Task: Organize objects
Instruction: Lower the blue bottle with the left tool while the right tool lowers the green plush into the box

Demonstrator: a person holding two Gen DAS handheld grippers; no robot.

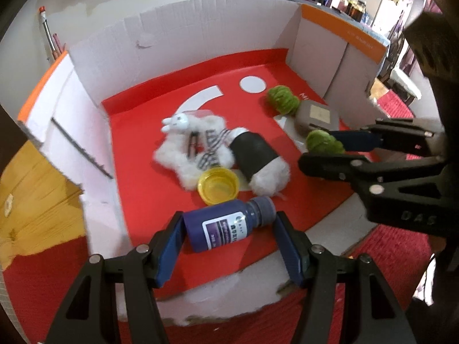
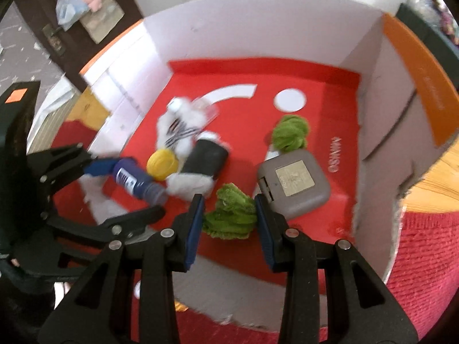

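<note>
Inside the shallow white-walled cardboard box (image 1: 178,40) with a red floor, the left gripper (image 1: 229,238) straddles a small dark blue plastic bottle (image 1: 222,225) lying on its side near the box's front edge; its blue pads sit against the bottle's base and cap, so it appears gripped. Just behind the bottle rests a yellow round plastic lid (image 1: 218,185), touching a white fluffy plush toy (image 1: 183,143) with a black tube-shaped sleeve (image 1: 254,150) around mid-floor. Toward the right wall, the right gripper (image 2: 229,215) has its narrowly parted fingers closed on a green fuzzy yarn ball (image 2: 231,215). A grey rounded square case (image 2: 294,185) lies just beside it, with a second green yarn ball (image 2: 289,133) behind.
</note>
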